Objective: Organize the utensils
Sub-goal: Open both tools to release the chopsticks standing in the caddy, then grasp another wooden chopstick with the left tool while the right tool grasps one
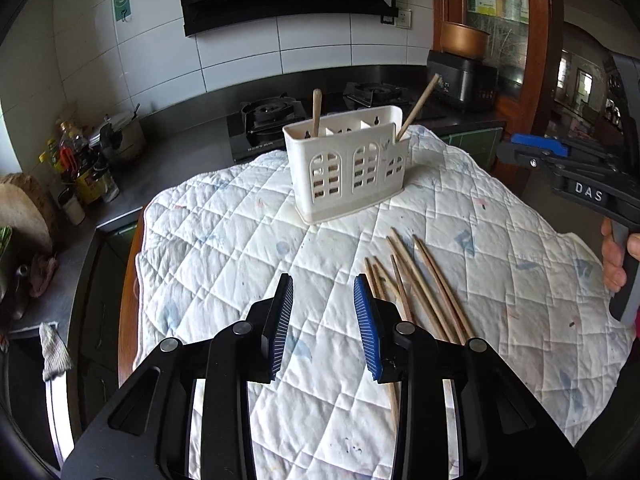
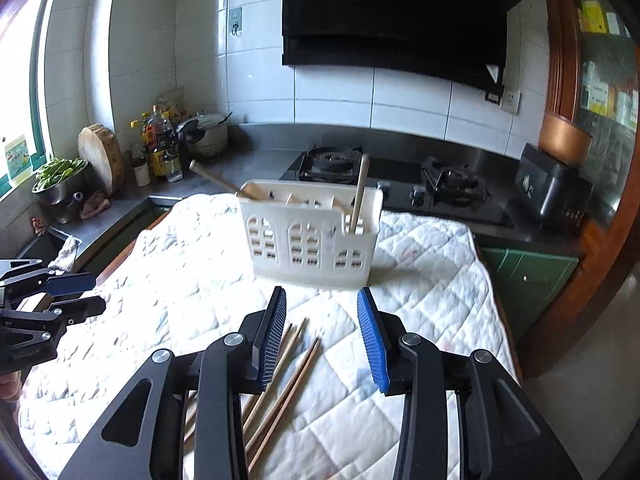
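Blue-padded black left gripper (image 1: 323,292) partly open and empty above white quilted cloth (image 1: 224,240), right gripper (image 2: 322,306) likewise parted, gripping nothing, over loose wooden chopsticks (image 2: 296,364), white slotted plastic utensil holder (image 2: 310,240) beyond.

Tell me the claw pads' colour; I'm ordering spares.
Blue, ribbed pads, clearest in the left wrist view.

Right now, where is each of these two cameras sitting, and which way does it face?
Left wrist: on the left tool, looking down along its open fingers at the quilted cloth, loose chopsticks and white holder; the right tool and a hand show at right.
Right wrist: on the right tool, facing the same holder and chopsticks; the left tool shows at left.
Shared: holder, chopsticks, cloth, stove.
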Motion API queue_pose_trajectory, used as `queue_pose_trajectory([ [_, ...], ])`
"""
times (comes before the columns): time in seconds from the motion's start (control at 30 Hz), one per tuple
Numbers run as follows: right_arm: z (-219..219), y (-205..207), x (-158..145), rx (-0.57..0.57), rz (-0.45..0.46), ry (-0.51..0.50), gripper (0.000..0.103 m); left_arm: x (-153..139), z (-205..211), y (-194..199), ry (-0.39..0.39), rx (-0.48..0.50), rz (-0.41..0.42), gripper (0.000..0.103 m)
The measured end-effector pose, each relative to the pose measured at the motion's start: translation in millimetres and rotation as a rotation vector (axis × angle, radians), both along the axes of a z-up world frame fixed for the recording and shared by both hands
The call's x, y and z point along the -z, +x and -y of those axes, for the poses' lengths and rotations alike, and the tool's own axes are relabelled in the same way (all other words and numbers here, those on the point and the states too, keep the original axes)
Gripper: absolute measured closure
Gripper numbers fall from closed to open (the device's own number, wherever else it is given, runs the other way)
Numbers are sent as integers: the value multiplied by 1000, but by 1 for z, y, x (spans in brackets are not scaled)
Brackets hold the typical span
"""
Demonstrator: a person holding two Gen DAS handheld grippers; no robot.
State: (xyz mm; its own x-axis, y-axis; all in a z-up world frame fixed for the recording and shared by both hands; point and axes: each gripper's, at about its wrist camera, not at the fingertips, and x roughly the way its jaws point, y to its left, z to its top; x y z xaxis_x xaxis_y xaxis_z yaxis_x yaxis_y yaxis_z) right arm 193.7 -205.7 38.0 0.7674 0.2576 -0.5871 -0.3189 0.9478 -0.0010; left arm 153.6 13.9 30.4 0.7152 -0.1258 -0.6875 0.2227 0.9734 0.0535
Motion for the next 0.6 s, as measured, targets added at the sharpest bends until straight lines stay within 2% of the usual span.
queue_pose_trajectory([
  [0.23,-5,-57,64,24,-105,9,67,47,4,-41,-26,-42,-23,70],
  [0.37,-13,-80,91,28,-157,42,72,70,5,-52,-52,-56,-57,70],
  [0.6,-23,-91,124,52,-229,75,79,95,4,-60,-109,-69,-100,72],
])
